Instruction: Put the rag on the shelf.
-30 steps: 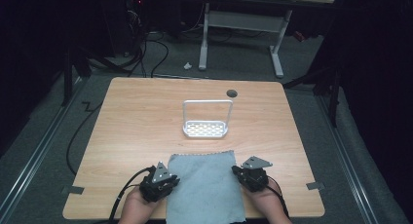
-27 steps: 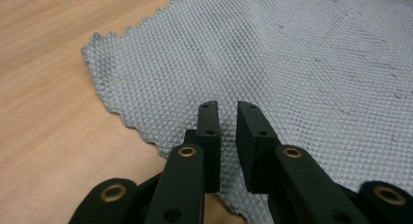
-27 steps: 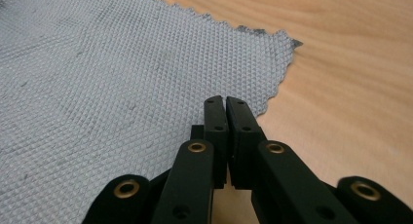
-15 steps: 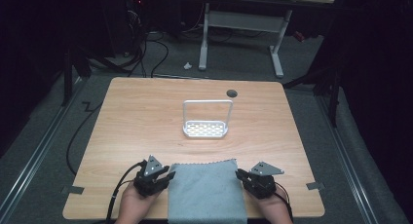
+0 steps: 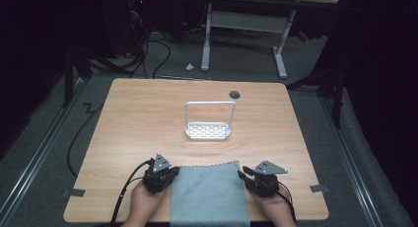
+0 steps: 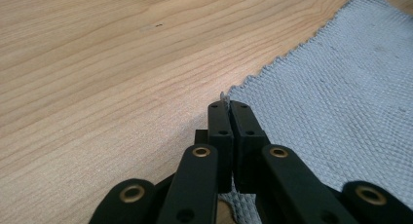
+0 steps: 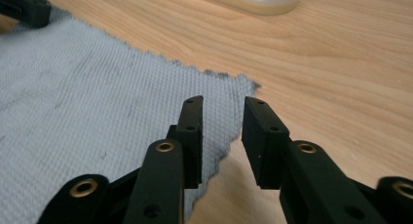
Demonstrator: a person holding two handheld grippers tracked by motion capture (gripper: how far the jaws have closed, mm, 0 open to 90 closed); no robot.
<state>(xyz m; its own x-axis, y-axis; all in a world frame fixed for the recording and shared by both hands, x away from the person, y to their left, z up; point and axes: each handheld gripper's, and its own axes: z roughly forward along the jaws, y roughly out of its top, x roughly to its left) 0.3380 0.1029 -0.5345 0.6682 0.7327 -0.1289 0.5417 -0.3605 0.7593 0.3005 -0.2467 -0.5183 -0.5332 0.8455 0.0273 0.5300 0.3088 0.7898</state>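
Now the left claw [image 6: 229, 107] has just closed, pinching the grey cloth's [image 6: 341, 102] corner; the right claw [image 7: 221, 109] has just been opening.

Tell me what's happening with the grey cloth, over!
Left gripper just closed, pinching the cloth's far corner. Right gripper opening, jaws astride the other corner, not gripping. White rack stands beyond, clear.

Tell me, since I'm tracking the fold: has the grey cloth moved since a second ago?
Yes. The grey cloth has slid toward the person: its far edge now lies farther from the white rack and more of it hangs past the table edge.
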